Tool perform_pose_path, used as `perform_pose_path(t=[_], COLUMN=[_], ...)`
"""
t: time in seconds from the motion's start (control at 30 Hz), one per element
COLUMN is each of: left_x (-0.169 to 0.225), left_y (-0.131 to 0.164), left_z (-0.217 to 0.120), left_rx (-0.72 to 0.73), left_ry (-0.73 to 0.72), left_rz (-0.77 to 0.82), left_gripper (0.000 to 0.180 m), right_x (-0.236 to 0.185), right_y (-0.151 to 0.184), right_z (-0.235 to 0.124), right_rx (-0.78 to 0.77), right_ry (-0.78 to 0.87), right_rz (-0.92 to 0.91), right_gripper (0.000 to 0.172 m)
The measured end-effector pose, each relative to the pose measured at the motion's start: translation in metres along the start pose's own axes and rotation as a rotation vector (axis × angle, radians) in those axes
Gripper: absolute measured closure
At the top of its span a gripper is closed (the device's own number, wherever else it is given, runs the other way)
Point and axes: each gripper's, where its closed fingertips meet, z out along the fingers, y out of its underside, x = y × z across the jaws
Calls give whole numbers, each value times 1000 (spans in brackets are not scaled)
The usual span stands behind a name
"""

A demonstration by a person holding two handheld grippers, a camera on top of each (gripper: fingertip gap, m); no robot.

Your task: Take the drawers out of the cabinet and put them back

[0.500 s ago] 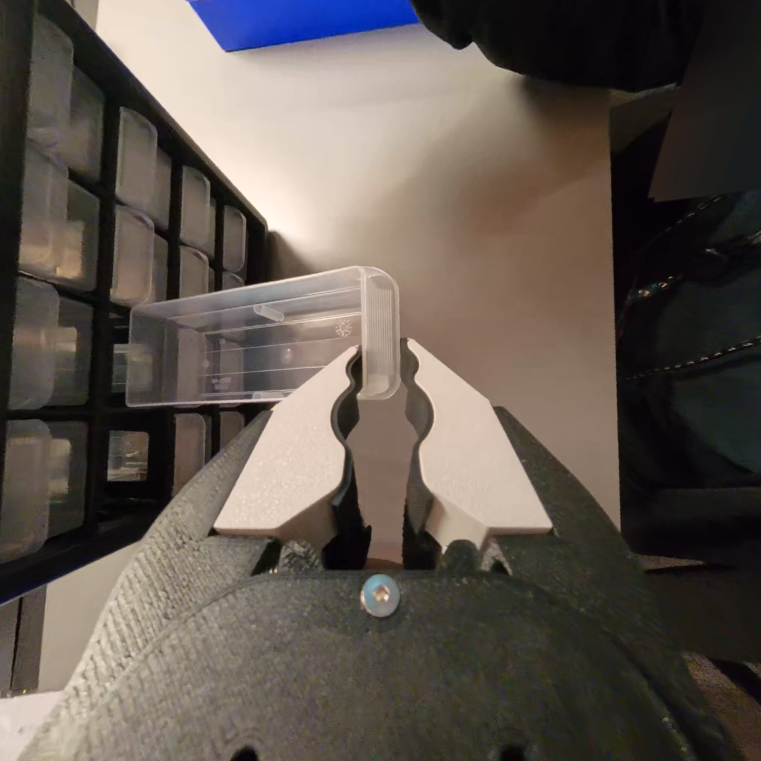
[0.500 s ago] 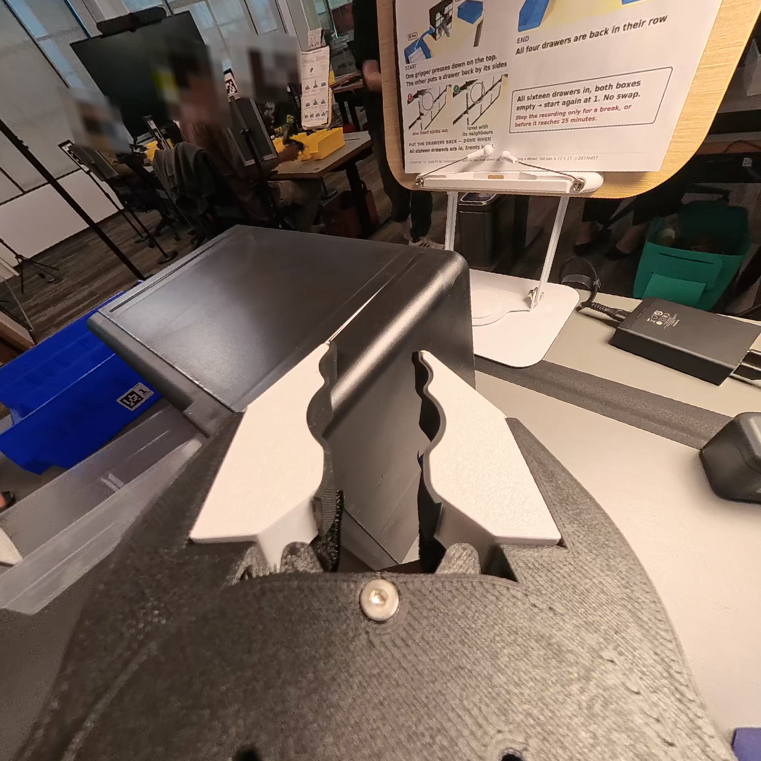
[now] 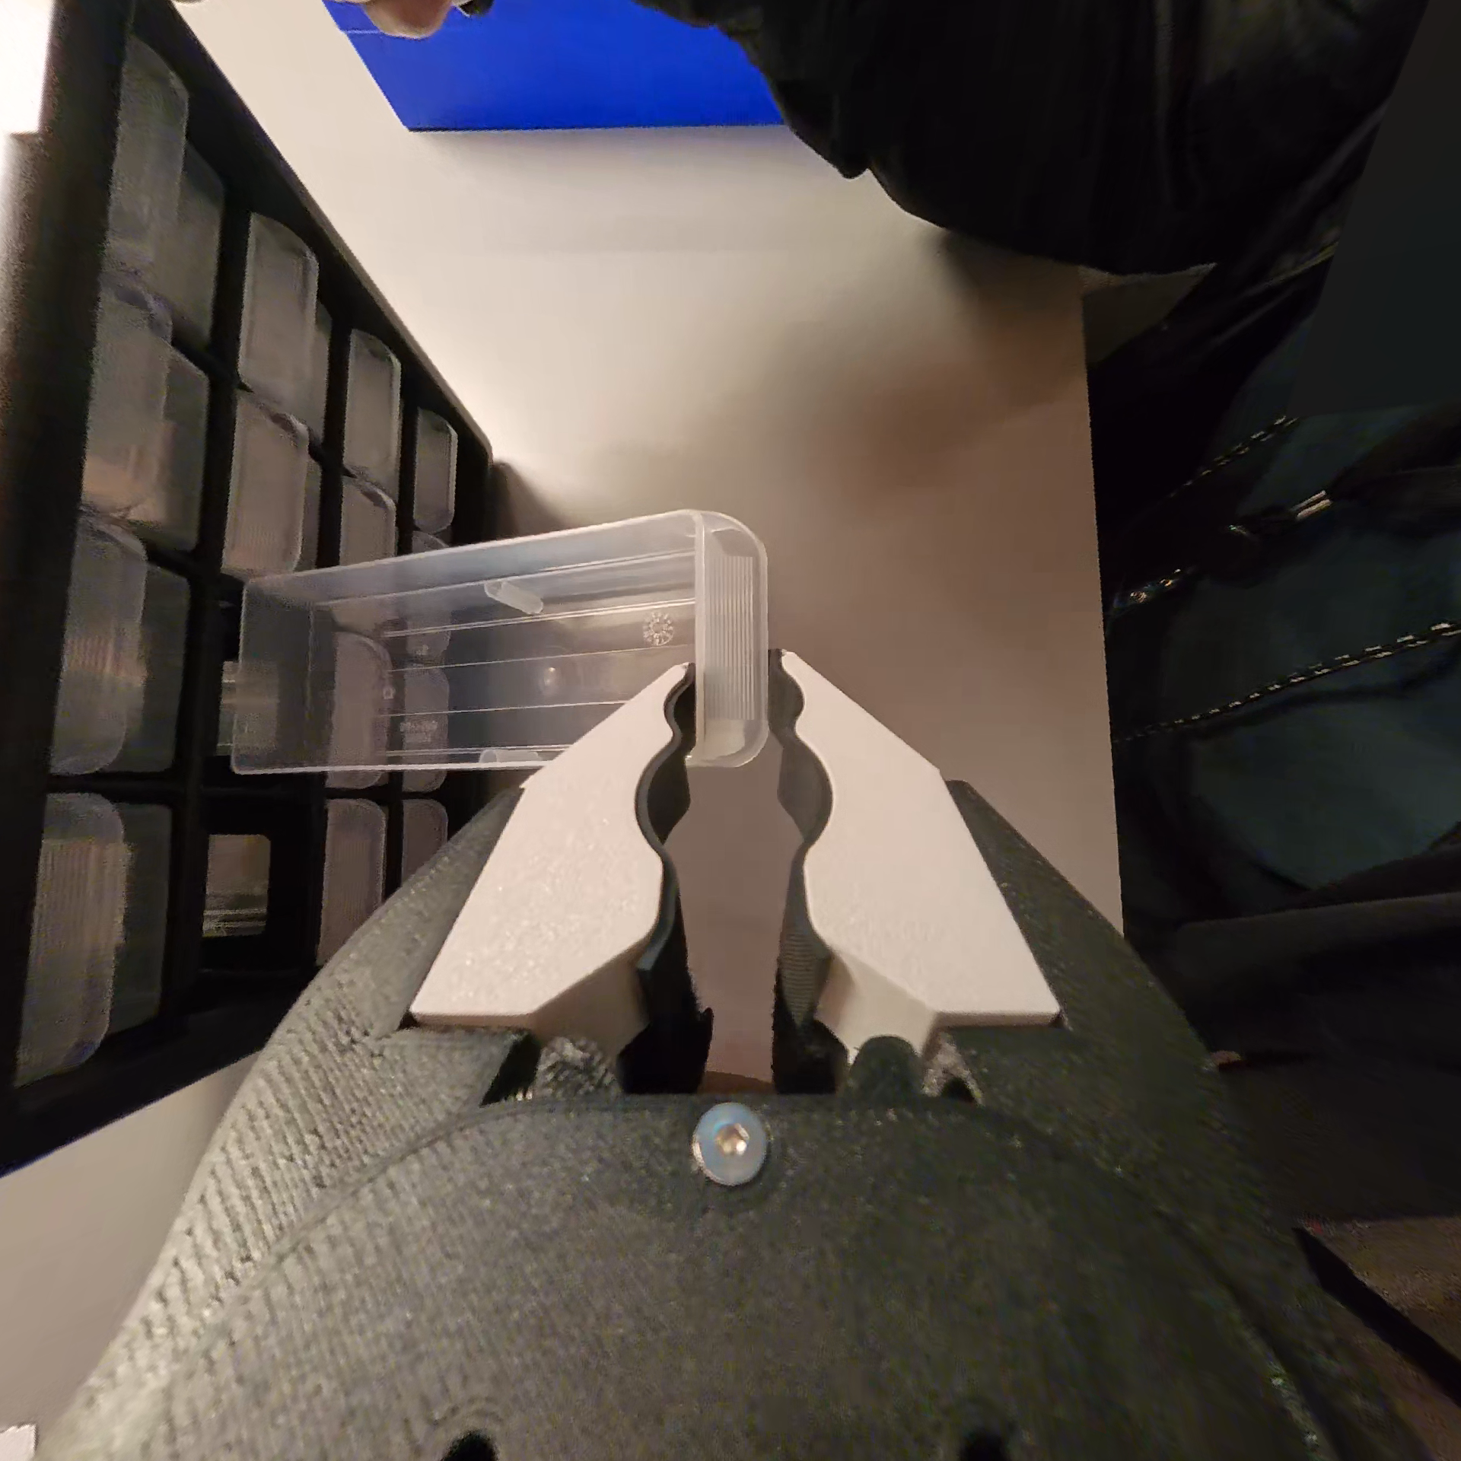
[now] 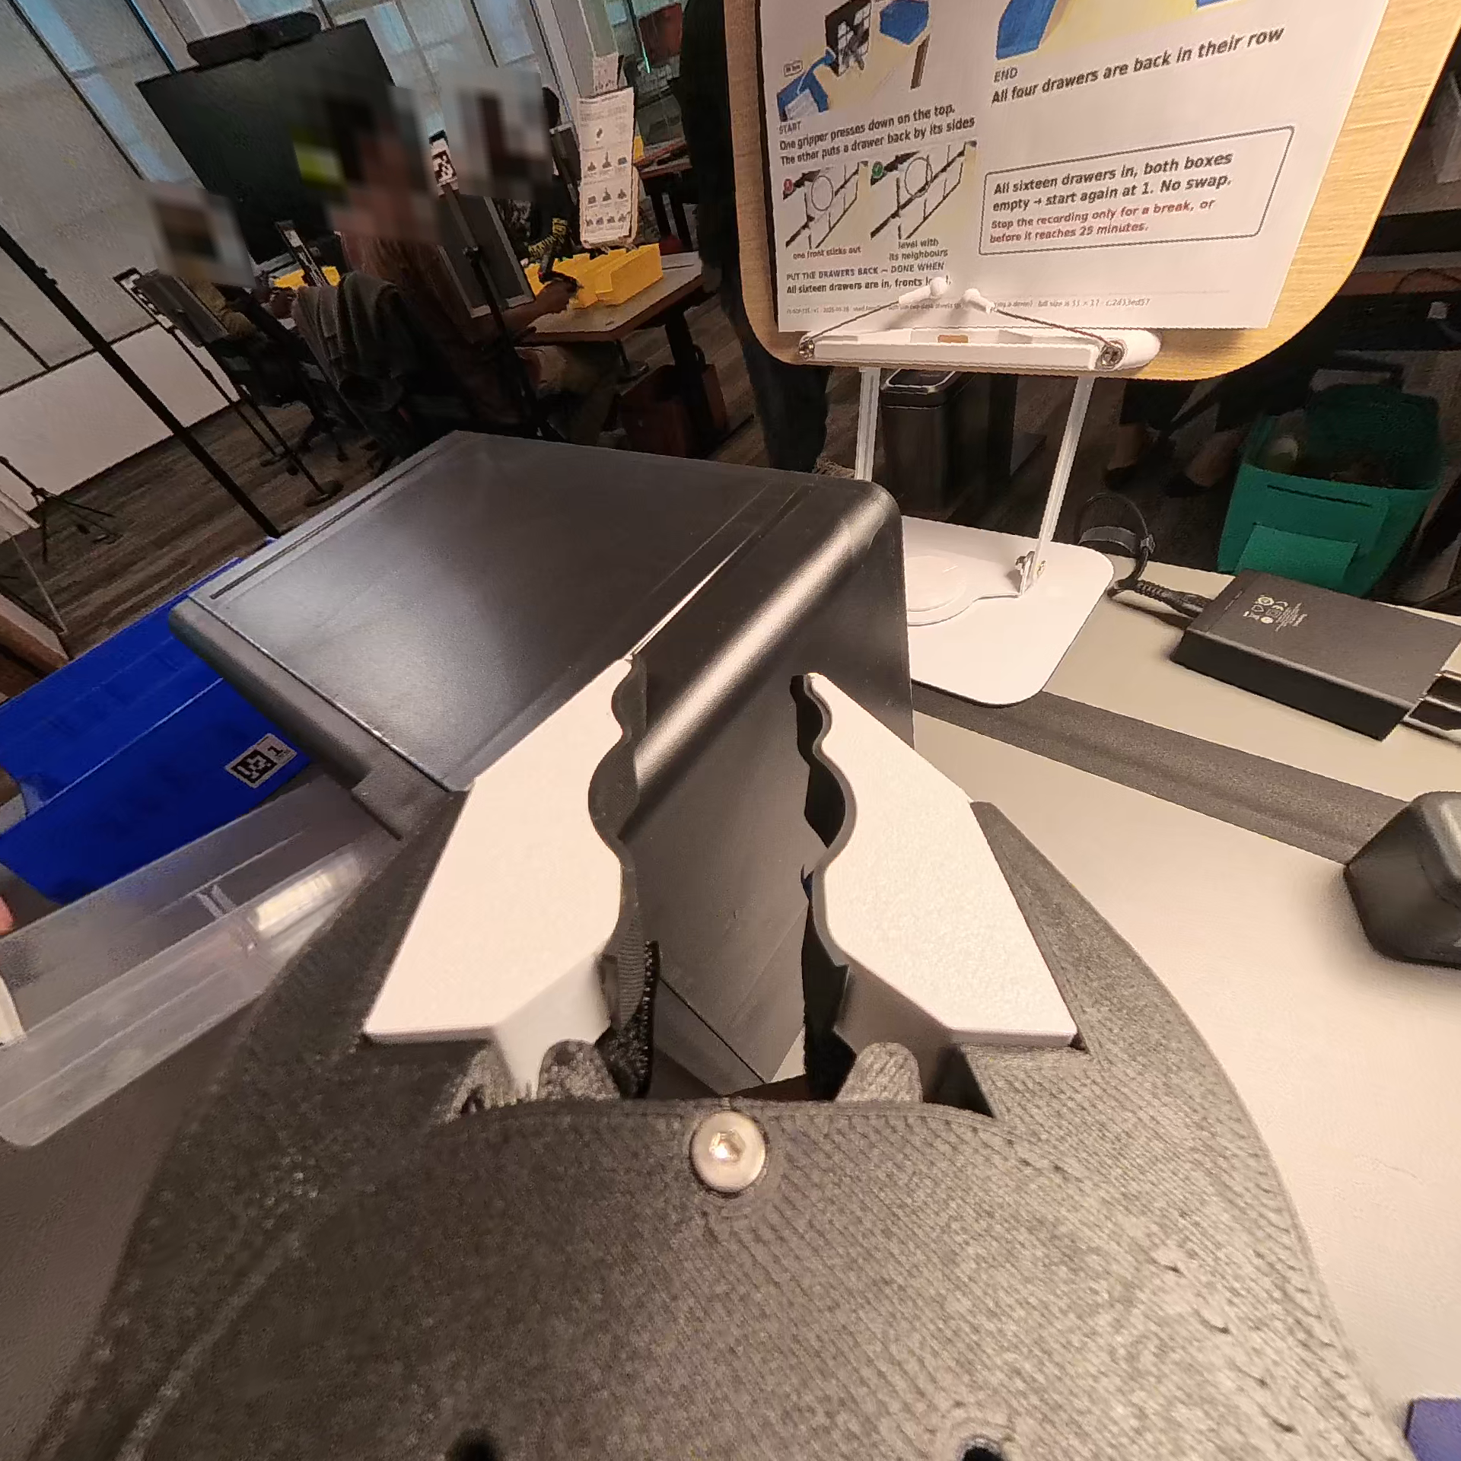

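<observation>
The black cabinet (image 3: 213, 443) stands at the left of the left wrist view, with several clear drawers in its slots. My left gripper (image 3: 731, 672) is shut on the ribbed front handle of one clear drawer (image 3: 474, 656). The drawer is held in the air in front of the cabinet, its rear end close to an open slot. In the right wrist view my right gripper (image 4: 715, 684) is open at the top right edge of the cabinet (image 4: 474, 601) and holds nothing. The held drawer (image 4: 158, 972) shows at the lower left of that view.
A blue bin (image 4: 103, 751) sits beyond the cabinet and also shows in the left wrist view (image 3: 569, 71). A white stand with an instruction sheet (image 4: 988, 617), a black box (image 4: 1312, 648) and a dark device (image 4: 1415, 877) are on the table to the right. A person's dark sleeve (image 3: 1107, 118) is overhead.
Almost nothing. The left view has shifted slightly, so more of the blue bin shows at the top. The drawer stays clamped and the right gripper stays open on the cabinet.
</observation>
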Motion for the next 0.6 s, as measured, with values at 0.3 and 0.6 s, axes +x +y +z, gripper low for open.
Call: perform_pose_path(t=[0.3, 0.6], left_x=[-5, -8], left_y=[-4, -5], left_z=[-3, -8], left_rx=[-4, -19], left_ry=[42, 69], left_rz=[-17, -35], left_gripper=[164, 164], right_x=[0, 0], right_y=[0, 0], right_z=[0, 0], right_rx=[1, 0], right_ry=[0, -3], right_rz=[1, 2], right_gripper=[131, 131])
